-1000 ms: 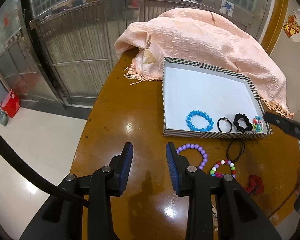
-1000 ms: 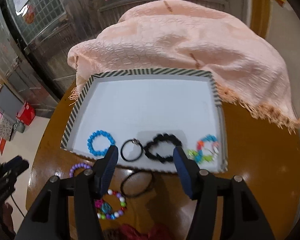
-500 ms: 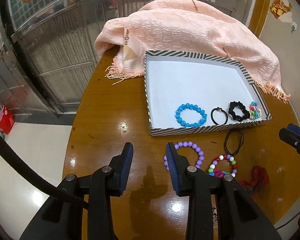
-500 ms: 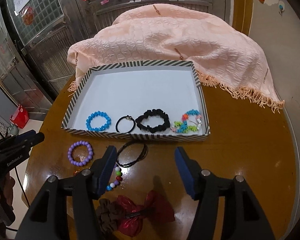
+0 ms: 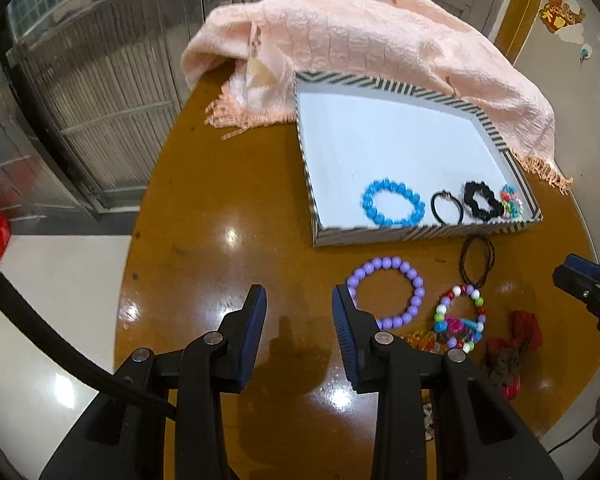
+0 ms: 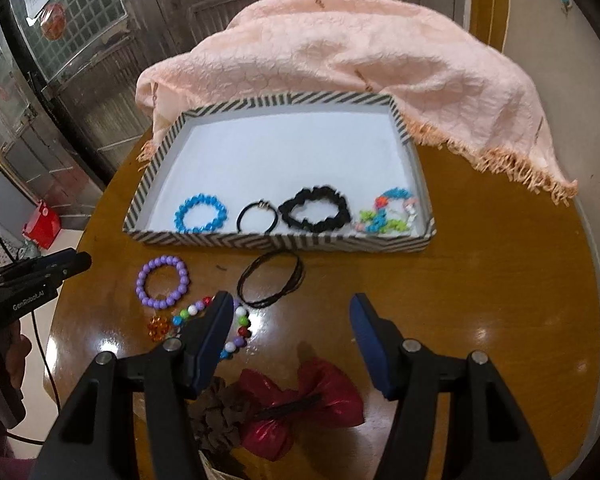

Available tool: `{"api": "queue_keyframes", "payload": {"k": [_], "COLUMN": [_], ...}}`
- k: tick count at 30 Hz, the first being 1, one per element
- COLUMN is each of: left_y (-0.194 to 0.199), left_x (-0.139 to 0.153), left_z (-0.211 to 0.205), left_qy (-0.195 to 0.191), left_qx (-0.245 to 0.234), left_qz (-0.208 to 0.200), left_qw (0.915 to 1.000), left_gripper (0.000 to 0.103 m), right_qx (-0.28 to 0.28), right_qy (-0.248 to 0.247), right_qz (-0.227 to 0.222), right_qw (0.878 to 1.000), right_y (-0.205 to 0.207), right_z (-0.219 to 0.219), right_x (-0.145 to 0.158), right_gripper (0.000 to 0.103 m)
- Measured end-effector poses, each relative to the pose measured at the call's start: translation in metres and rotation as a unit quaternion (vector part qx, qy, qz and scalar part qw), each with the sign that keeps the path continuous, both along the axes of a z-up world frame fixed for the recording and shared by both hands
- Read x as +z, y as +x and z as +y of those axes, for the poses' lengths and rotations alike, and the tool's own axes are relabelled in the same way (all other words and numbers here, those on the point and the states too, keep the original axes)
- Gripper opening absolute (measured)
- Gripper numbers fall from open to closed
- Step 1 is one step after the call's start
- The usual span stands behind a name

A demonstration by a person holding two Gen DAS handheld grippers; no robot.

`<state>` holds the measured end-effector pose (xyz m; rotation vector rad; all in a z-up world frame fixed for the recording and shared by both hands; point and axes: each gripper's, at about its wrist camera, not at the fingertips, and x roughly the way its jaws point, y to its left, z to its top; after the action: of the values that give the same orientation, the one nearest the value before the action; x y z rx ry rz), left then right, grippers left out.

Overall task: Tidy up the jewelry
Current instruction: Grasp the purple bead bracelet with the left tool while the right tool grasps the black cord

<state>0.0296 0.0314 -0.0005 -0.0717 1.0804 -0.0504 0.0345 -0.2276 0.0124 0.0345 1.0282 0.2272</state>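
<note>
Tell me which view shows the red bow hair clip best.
The right wrist view: the red bow hair clip lies close and whole between the open fingers. The left wrist view shows it only small, near the right edge.

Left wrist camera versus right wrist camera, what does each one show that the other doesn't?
Only the left wrist view shows the left gripper close up, open over bare table. Only the right wrist view shows the red bow in full and the orange charm unobstructed. Both show the striped tray holding four pieces, the purple bracelet, black cord and pink shawl.
</note>
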Motion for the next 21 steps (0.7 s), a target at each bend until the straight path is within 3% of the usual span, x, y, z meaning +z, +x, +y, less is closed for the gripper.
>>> {"api": "queue_keyframes", "payload": {"k": [5,8,16,21], "left_y": [0.003,0.007,0.019,0.023], "left_x": [-0.012,-0.017,-0.024,-0.029], "left_z": [-0.004,-0.006,-0.007,-0.012], "left_qy": [-0.016,-0.021,-0.037,-0.039], "left_qx": [0.001,0.002,0.015,0.018], "left_qz": [0.019,0.024,0.037,0.041], "left_qw": [0.9997,0.9995,0.9986,0.9982], "left_gripper": [0.031,0.031,0.031,0.033], "right_qx": [0.021,0.015,0.010,0.029], "right_qy": [-0.008,-0.019,-0.014,-0.036], "right_qz": [0.007,0.007,0.011,0.010], "right_qw": [1.000,1.000,1.000,0.999], "right_y": [0.000,0.009,0.050,0.063], "right_z": [0.012,0.015,0.025,0.028], "right_x": [-0.017,-0.030,-0.057,-0.071], "right_gripper": [0.062,0.050,0.035,0.015]}}
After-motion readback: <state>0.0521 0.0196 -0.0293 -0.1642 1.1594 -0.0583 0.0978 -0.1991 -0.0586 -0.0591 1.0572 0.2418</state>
